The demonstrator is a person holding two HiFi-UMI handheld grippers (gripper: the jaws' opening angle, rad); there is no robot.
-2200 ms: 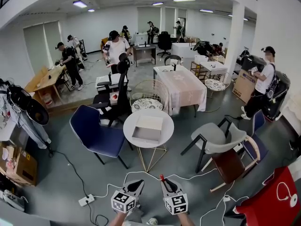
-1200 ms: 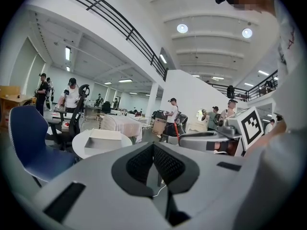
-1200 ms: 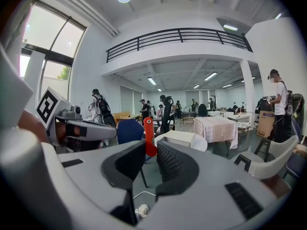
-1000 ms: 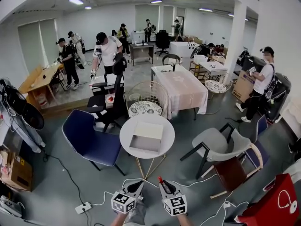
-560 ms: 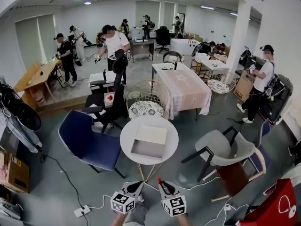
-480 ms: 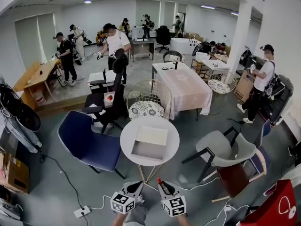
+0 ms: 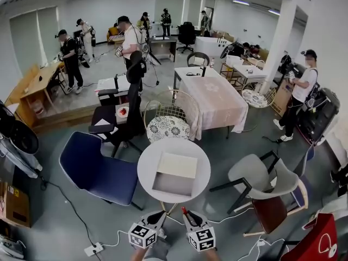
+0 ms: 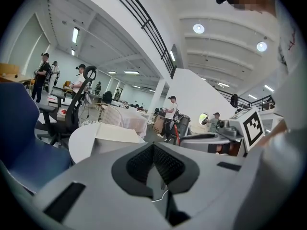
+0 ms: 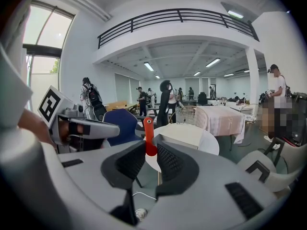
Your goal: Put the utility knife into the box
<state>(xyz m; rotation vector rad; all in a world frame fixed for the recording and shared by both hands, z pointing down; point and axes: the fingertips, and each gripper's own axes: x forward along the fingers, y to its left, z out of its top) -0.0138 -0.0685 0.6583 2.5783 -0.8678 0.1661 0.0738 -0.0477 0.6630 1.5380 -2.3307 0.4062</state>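
I've drawn nearer the box (image 7: 175, 174) on the counter (image 7: 144, 167), so placing is close: right hand-held gripper (image 7: 185, 213) pinches the knife (image 9: 149, 135) short of the box, left hand-held gripper (image 8: 154, 164) pressed together, empty.

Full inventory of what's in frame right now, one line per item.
round table: one, white, centre, just ahead
box: one, pale, open, on the round table
utility knife: one, red, between the right gripper's fingers
armchair: one, blue, left of the round table
chair: one, grey, right of the round table
wire chair: one, patterned seat, behind the round table
clothed table: one, pinkish, further back
people: several, around the room
power strip: one, white, floor at left
left gripper: one, grey, fingers together, nothing held
right gripper: one, grey, closed on the utility knife
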